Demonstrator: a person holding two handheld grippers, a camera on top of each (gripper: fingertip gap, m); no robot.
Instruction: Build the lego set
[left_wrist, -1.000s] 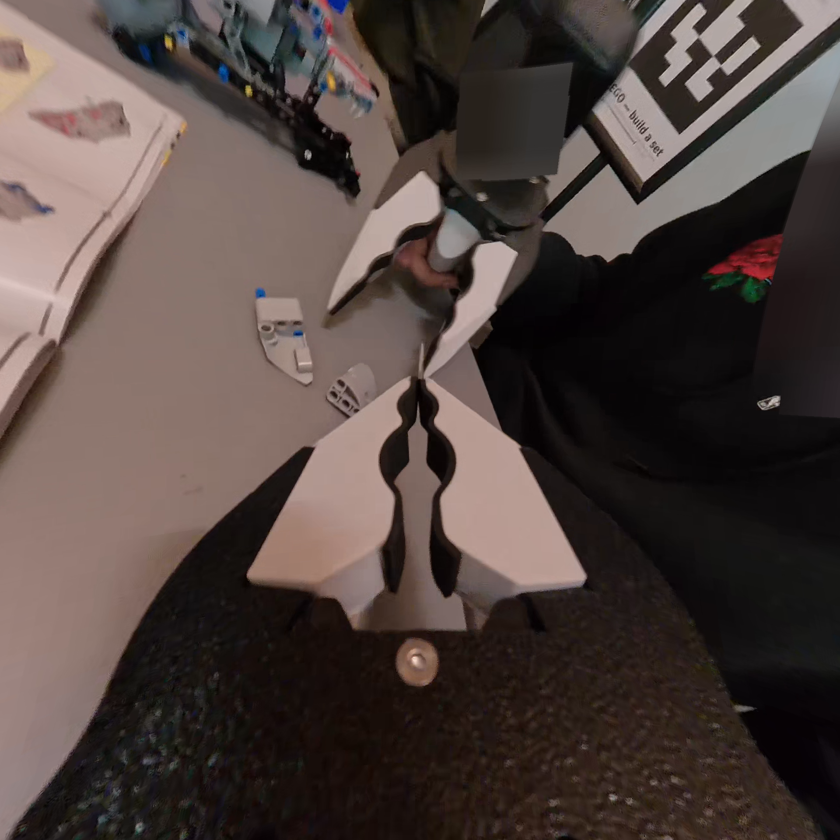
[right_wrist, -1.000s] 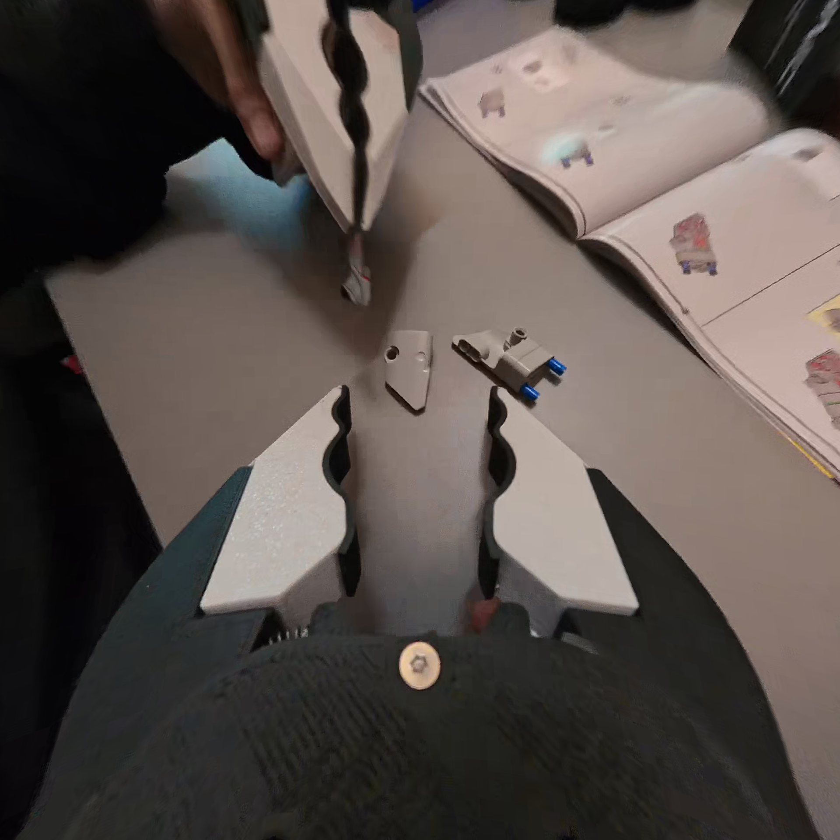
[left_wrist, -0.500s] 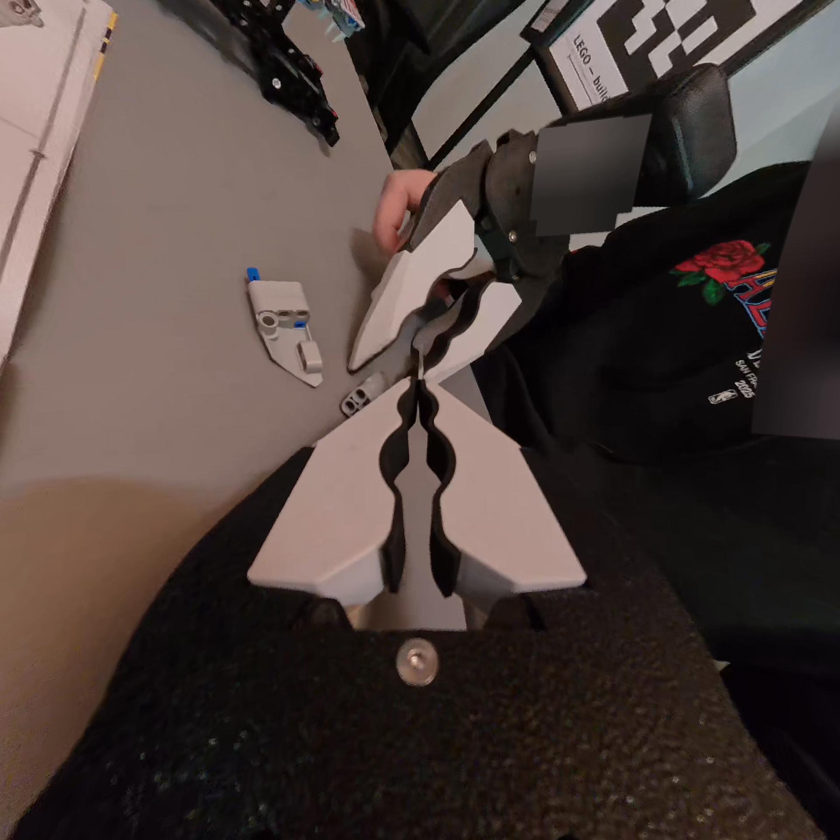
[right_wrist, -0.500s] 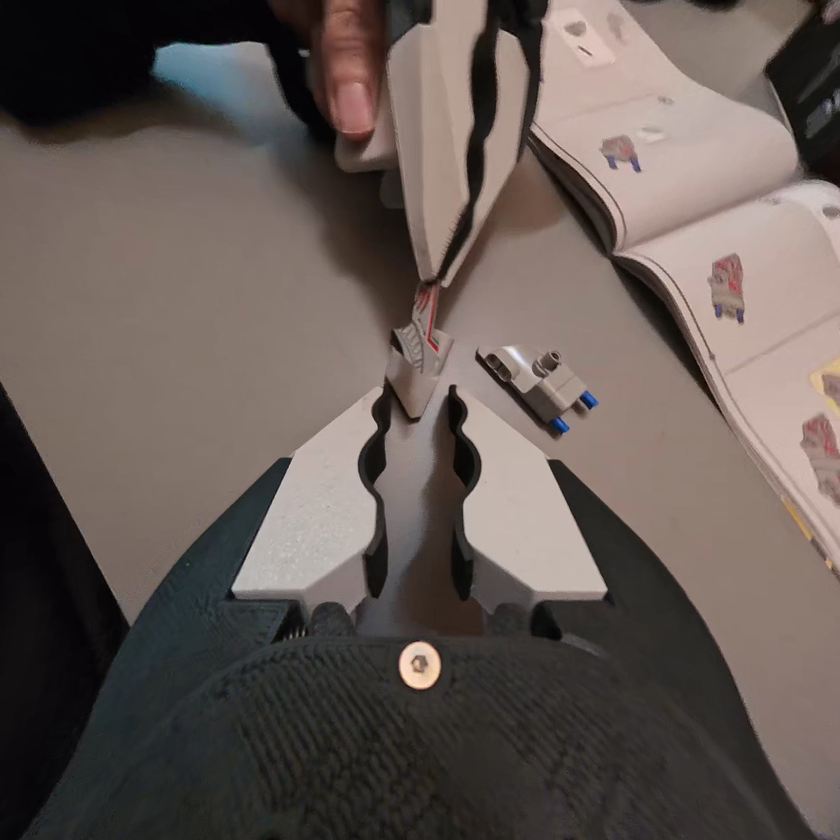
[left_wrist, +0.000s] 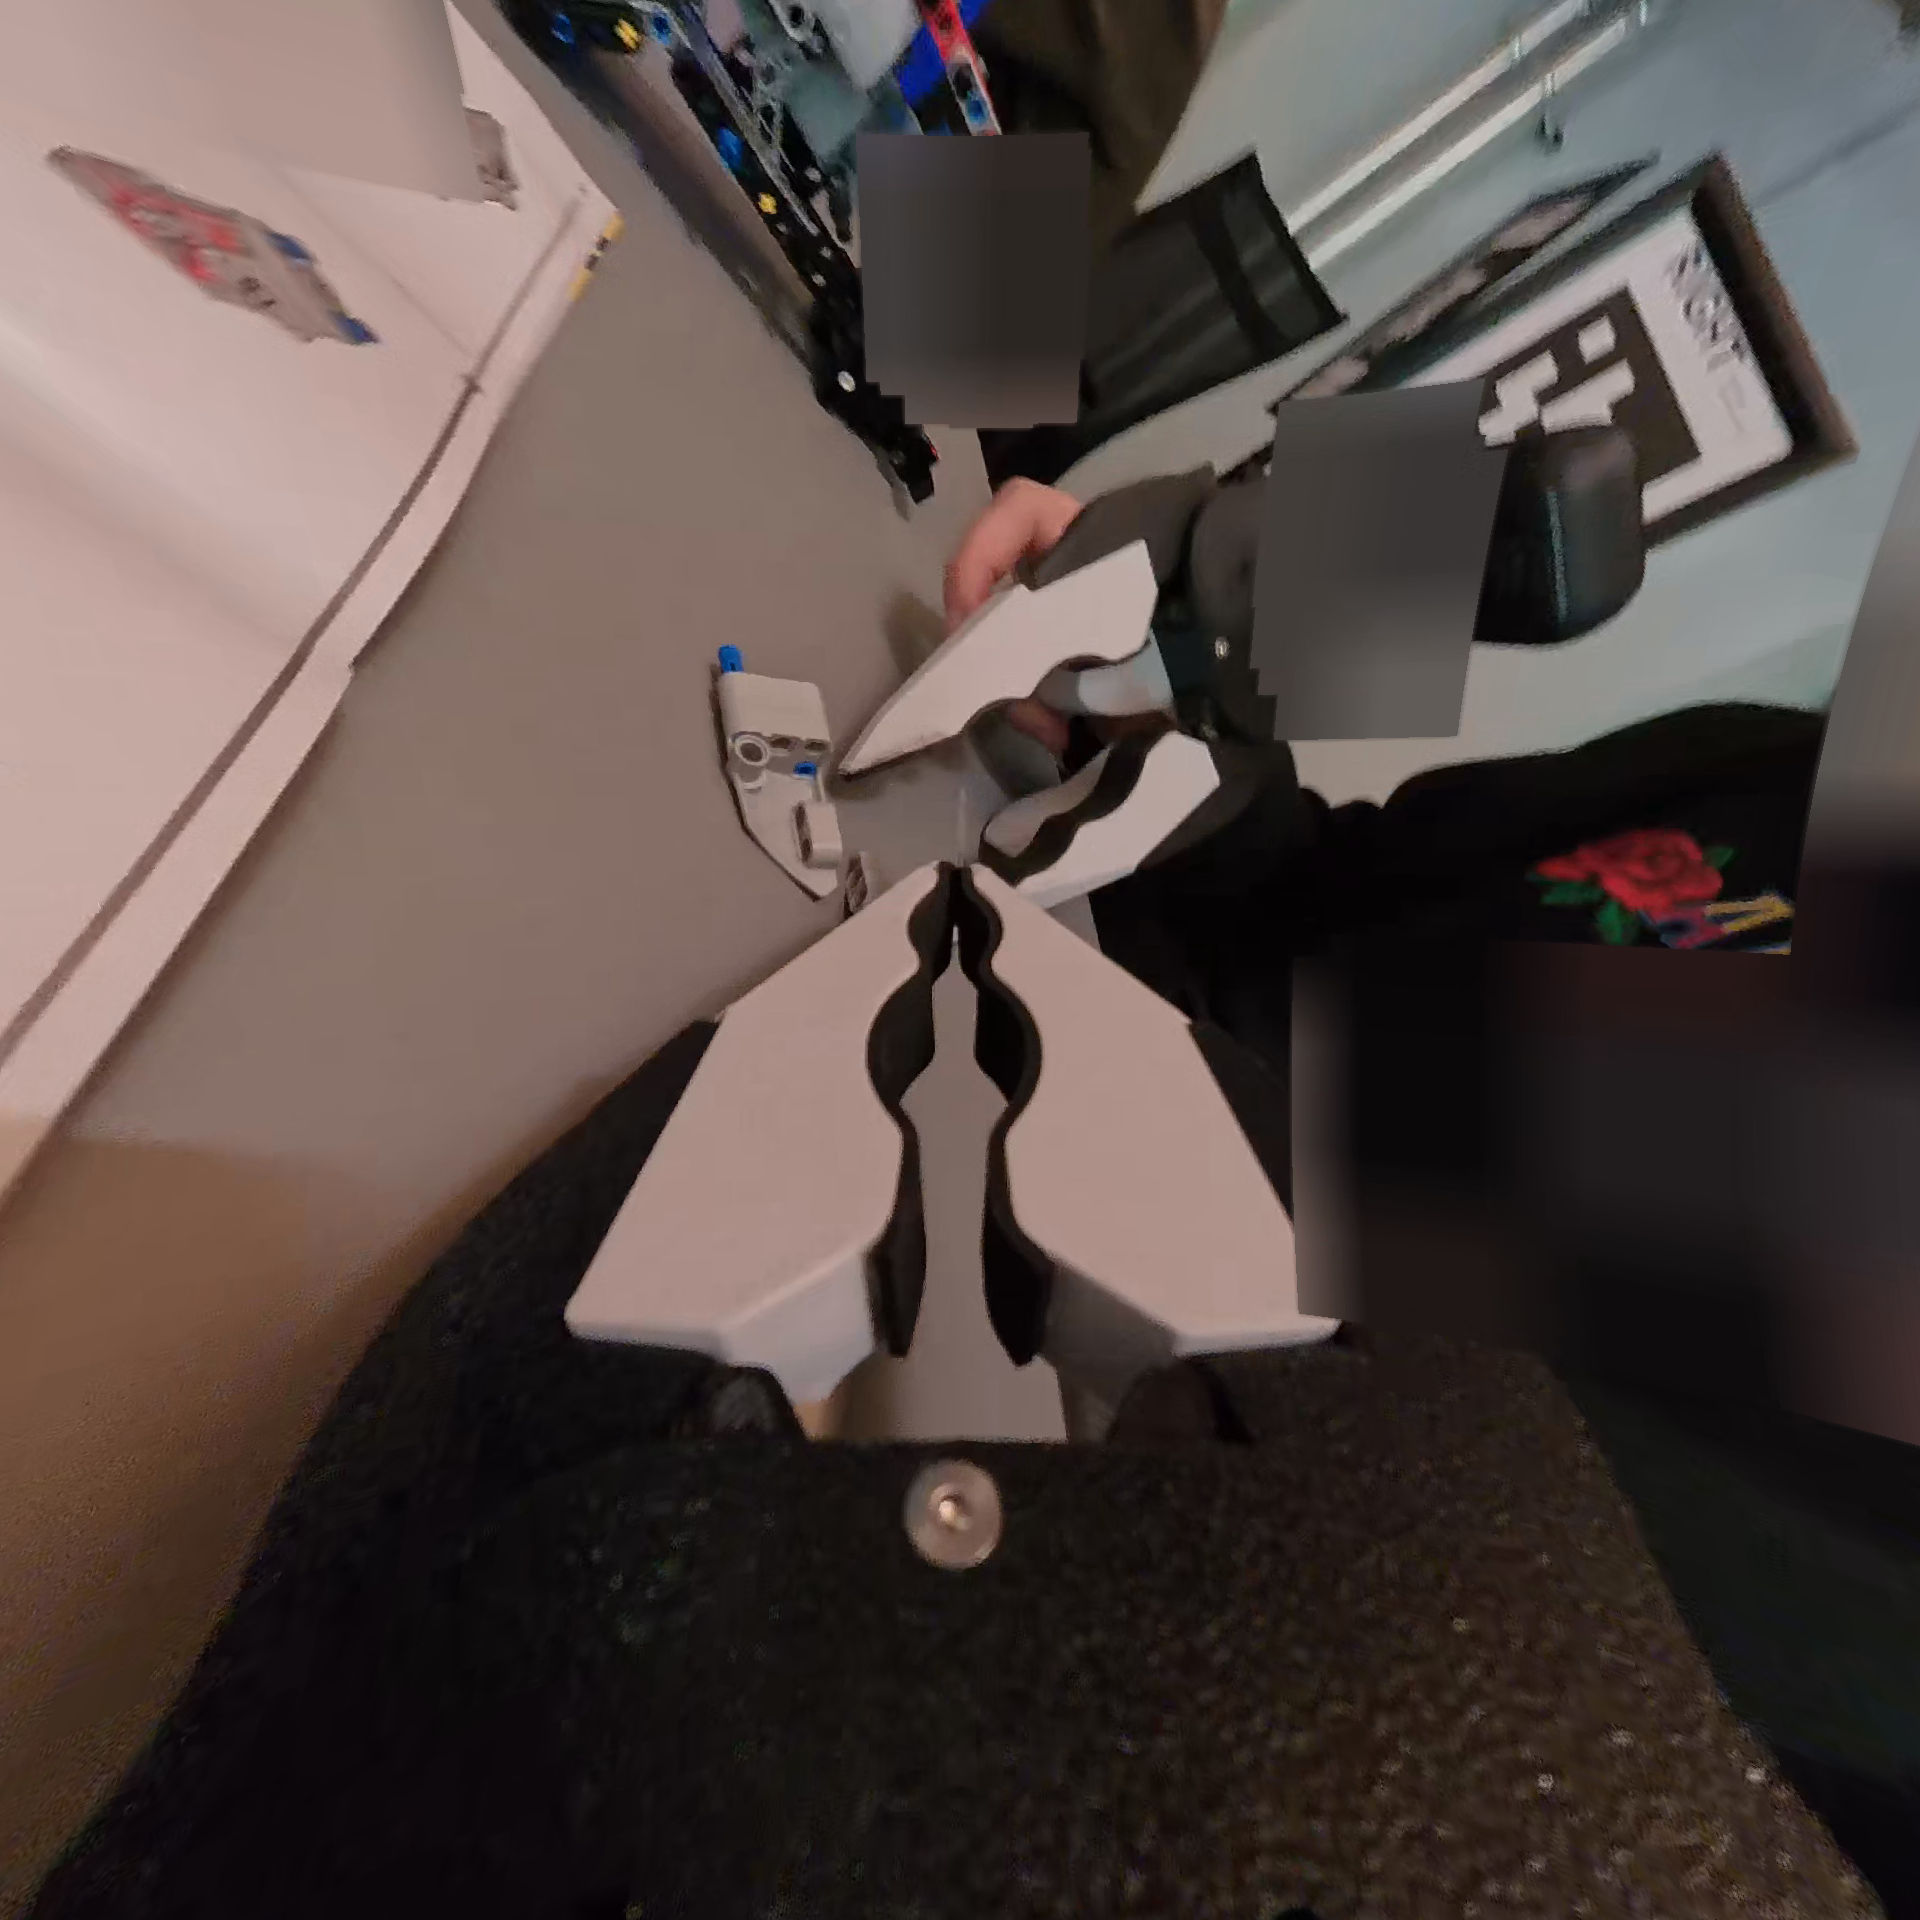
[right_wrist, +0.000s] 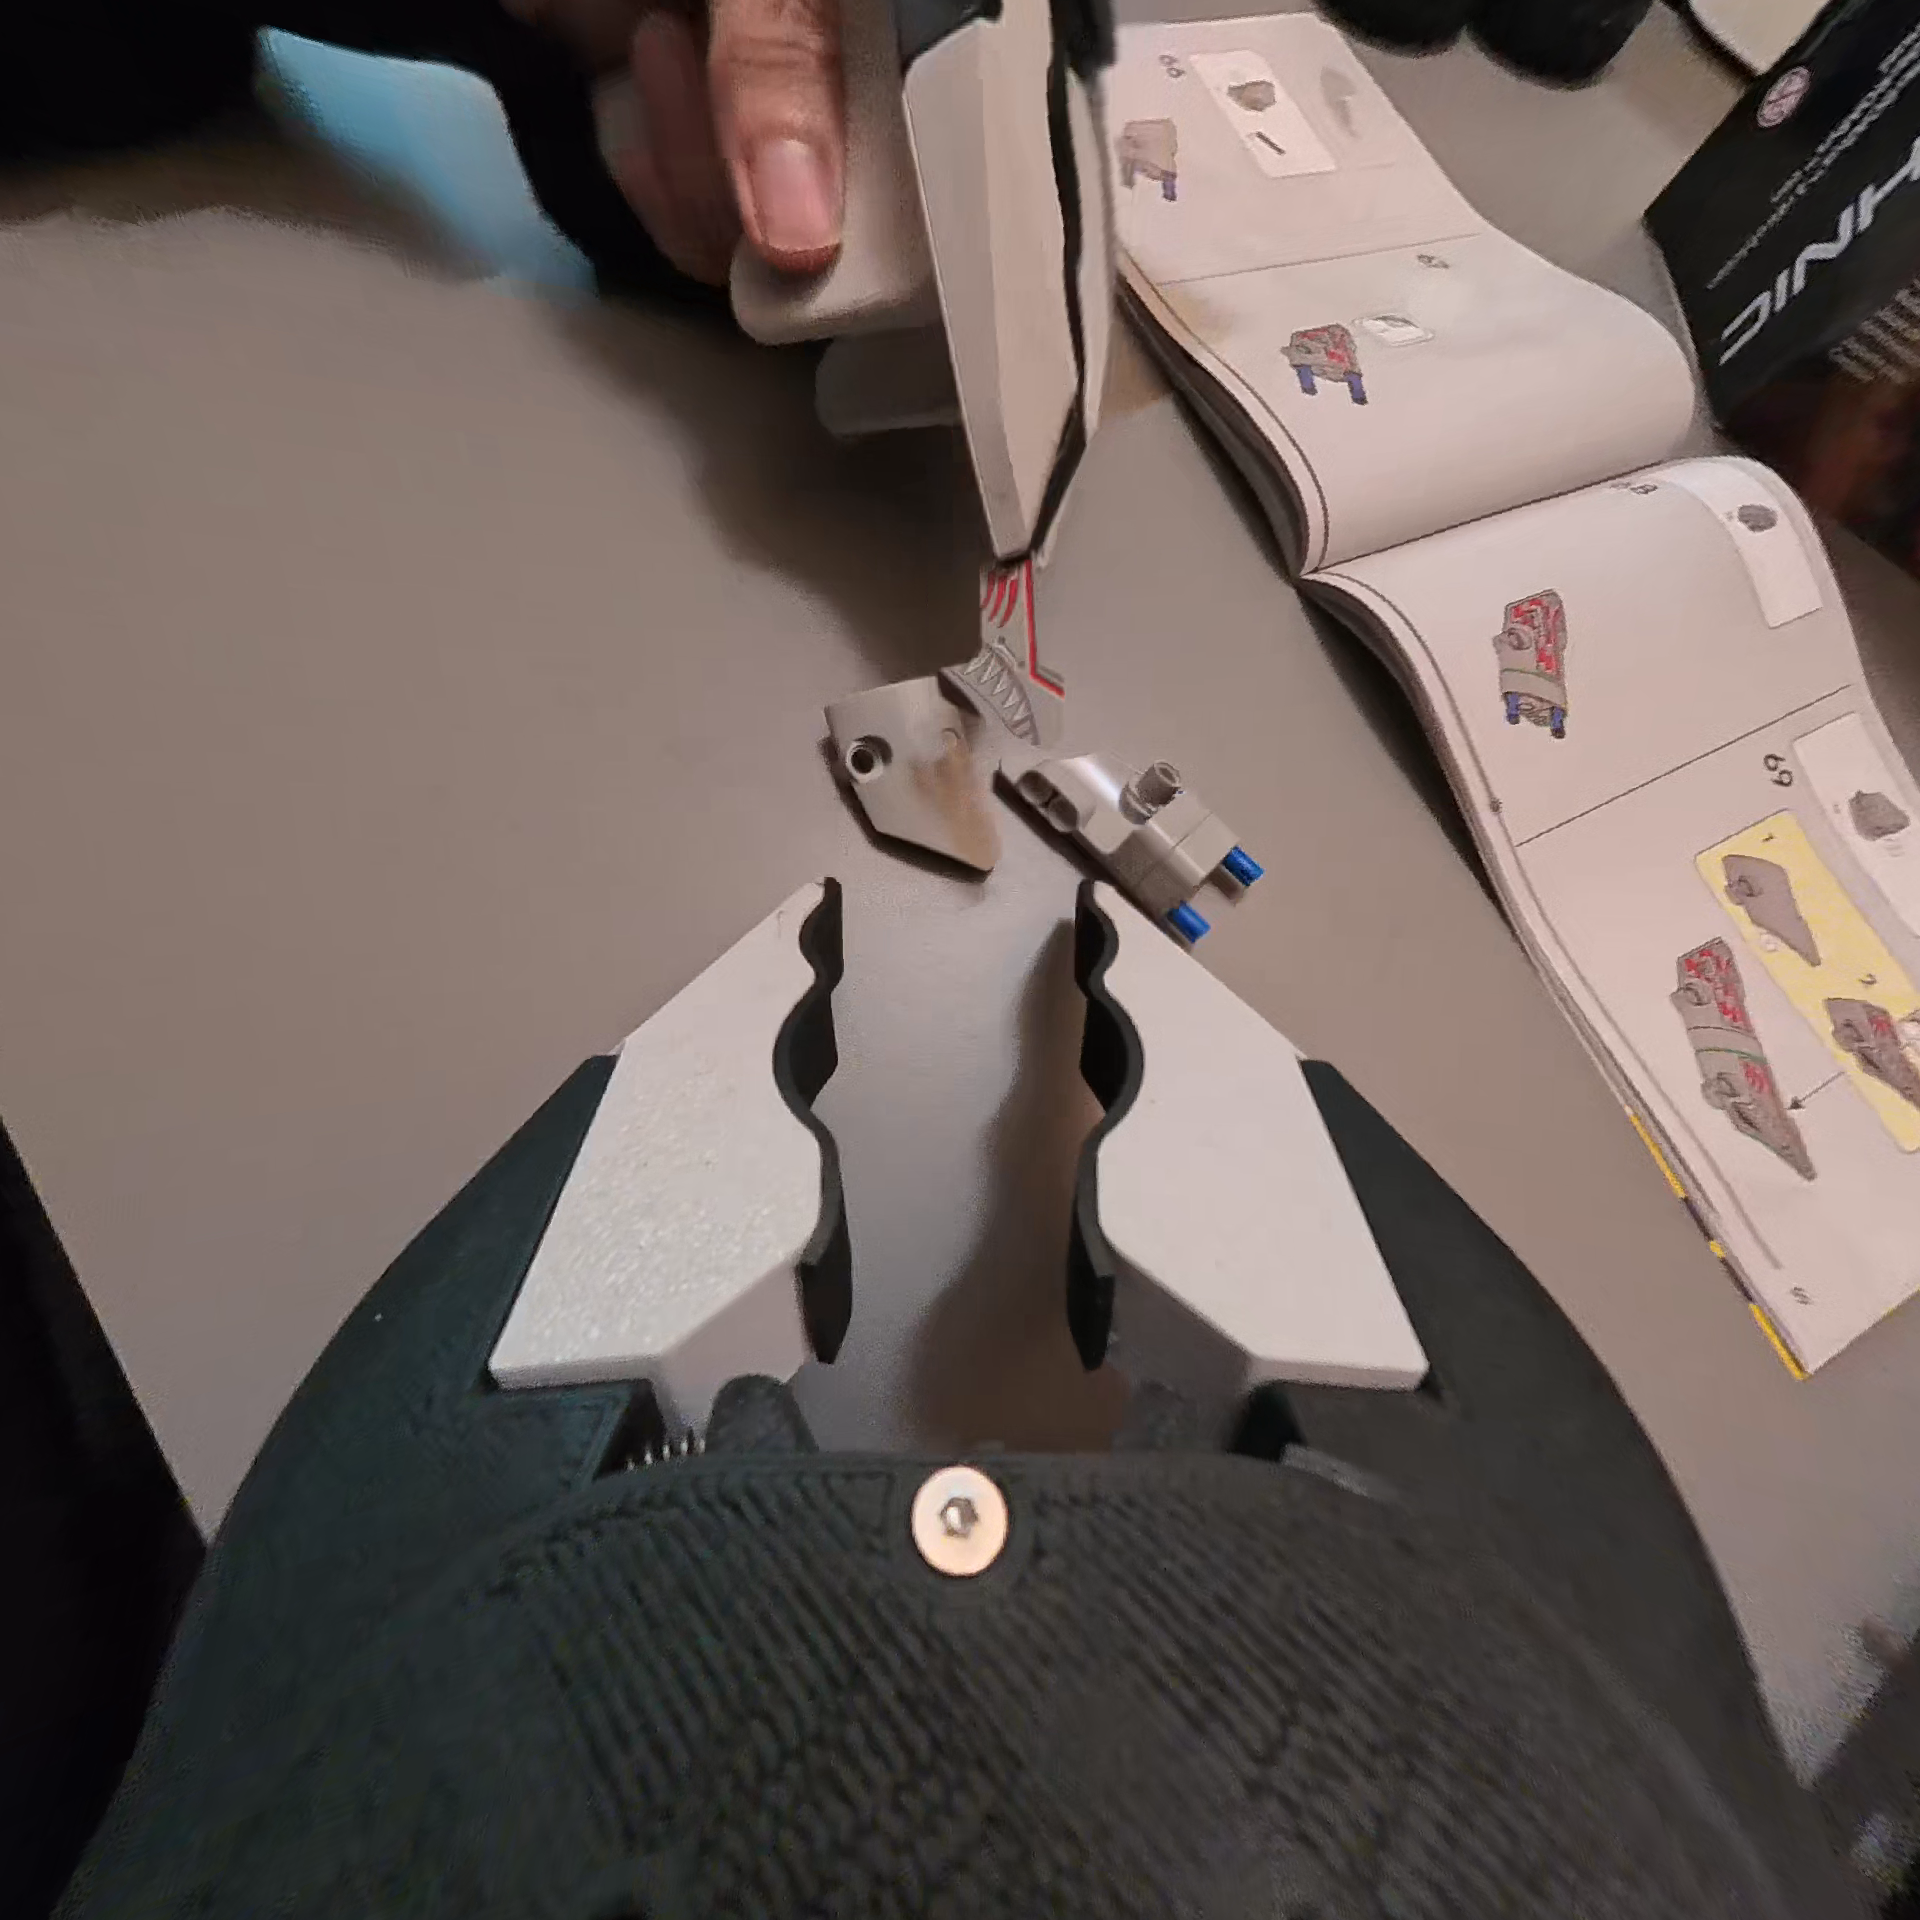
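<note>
My left gripper (left_wrist: 956, 878) is shut on a thin sticker with a red and grey pattern (right_wrist: 1013, 644), seen edge-on as a sliver in the left wrist view. The right wrist view shows that gripper (right_wrist: 1023, 540) reaching down from the top. The sticker's lower end touches the far edge of a flat grey panel piece (right_wrist: 914, 790) on the table. My right gripper (right_wrist: 956, 896) is open and empty just short of the panel; it also shows in the left wrist view (left_wrist: 914, 808). A grey assembly with blue pins (right_wrist: 1132, 821) lies right of the panel, and shows in the left wrist view (left_wrist: 774, 769).
An open instruction booklet (right_wrist: 1558, 644) lies on the right, also in the left wrist view (left_wrist: 208, 416). A black box (right_wrist: 1797, 208) stands at the far right. A partly built model (left_wrist: 790, 156) sits at the back. A thumb (right_wrist: 779, 135) rests on the left gripper. The left gripper's tips are roughly 5 cm from the right gripper's. About 20 cm separates my right fingertips from the partly built model (left_wrist: 790, 156).
My right gripper has opened wider and drawn back from the grey panel. My left gripper has brought the sticker down onto the panel's far edge. The panel has turned slightly.
</note>
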